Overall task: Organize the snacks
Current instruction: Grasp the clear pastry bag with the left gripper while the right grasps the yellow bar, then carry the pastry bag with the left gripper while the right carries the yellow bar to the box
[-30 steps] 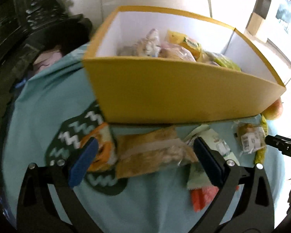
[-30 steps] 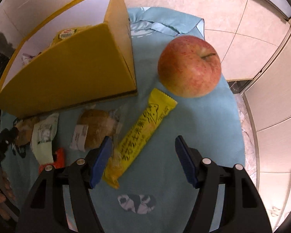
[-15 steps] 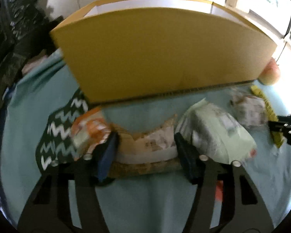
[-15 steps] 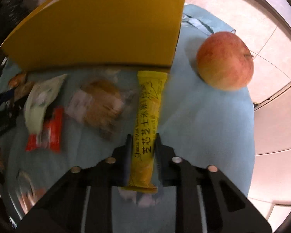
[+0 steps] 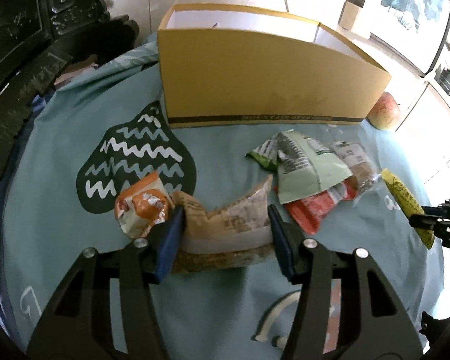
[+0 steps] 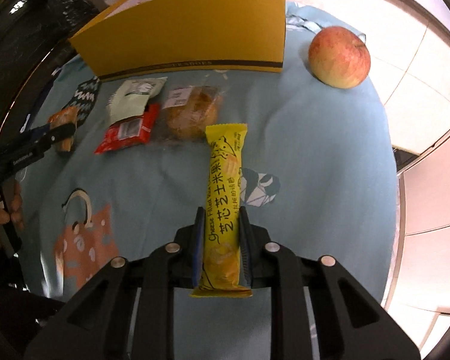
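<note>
Right gripper (image 6: 219, 234) clamped on long yellow snack bar (image 6: 223, 192); left gripper (image 5: 225, 228) squeezing tan crinkly nut bag (image 5: 228, 222), both just above the teal-clothed table (image 5: 60, 150). Best lift both clear of the open yellow cardboard box (image 5: 255, 90) wall before releasing inside.

We see the yellow box (image 6: 195, 30) walling the tablecloth's (image 6: 315, 150) far edge, packets crowding its foot, an apple (image 6: 339, 57) near the far right edge, and bare cloth along the near edge.

Yellow box (image 5: 270, 90) interior hidden; black band lettering too small.
</note>
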Demonstrator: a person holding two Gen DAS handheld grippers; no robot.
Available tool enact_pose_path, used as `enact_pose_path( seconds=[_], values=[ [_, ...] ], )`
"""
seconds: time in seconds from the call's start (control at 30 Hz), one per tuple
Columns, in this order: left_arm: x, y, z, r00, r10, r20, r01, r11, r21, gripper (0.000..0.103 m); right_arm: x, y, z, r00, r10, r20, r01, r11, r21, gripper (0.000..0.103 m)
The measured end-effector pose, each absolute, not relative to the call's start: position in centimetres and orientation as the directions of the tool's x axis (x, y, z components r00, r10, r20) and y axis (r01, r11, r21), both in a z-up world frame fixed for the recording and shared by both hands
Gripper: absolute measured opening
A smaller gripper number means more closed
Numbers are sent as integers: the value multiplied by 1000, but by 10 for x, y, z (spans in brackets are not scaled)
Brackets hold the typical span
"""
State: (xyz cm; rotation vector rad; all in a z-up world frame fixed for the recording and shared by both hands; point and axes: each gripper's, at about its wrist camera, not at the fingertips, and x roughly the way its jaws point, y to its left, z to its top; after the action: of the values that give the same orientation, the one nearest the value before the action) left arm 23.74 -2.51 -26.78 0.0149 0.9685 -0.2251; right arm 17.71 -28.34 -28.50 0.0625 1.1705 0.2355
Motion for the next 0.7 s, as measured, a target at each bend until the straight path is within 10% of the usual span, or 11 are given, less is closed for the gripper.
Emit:
enact_pose_path(
  seconds=[0.7],
  values=[
    [199,-32,-208,608,-230,-760,240,966,-101,56,169,-265,-262,334,210,-919,-208,967,145,27]
  ],
)
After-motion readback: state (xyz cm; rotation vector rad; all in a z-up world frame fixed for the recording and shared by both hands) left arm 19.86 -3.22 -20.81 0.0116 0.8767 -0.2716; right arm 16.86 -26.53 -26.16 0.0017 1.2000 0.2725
